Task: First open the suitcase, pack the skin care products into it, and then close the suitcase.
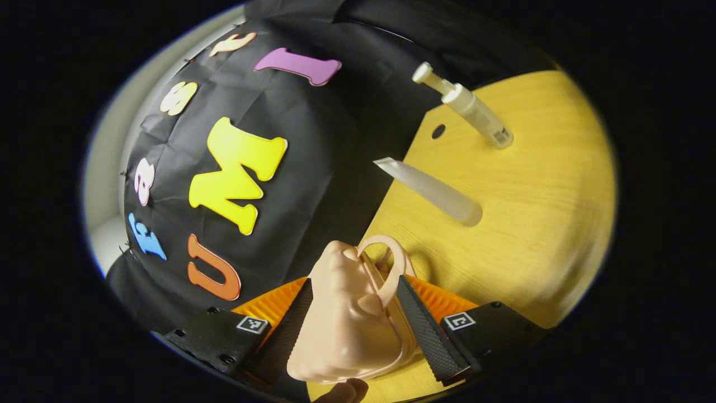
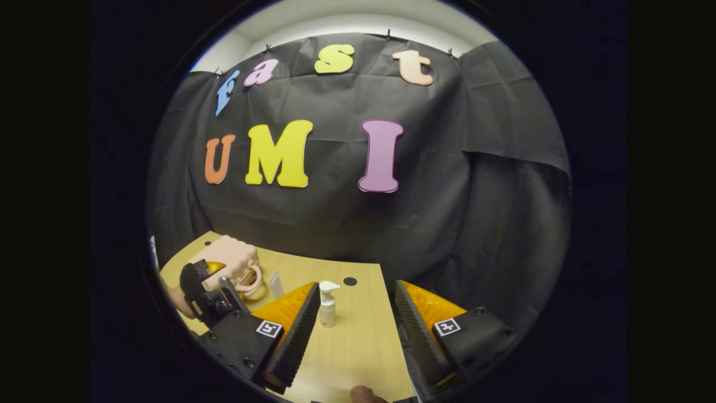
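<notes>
A small pink suitcase with a loop handle stands between the fingers of my left gripper, which presses on it from both sides. In the right gripper view the same suitcase sits at the table's left end with the left gripper and a hand at it. A white pump bottle stands upright just ahead of my right gripper, which is open and empty. A pale tube stands between bottle and suitcase. From the left gripper view, the tube and pump bottle lie beyond the suitcase.
The yellow wooden table has a small round hole near its back edge. Black cloth hangs close behind the table and past its right edge. A fingertip shows at the bottom.
</notes>
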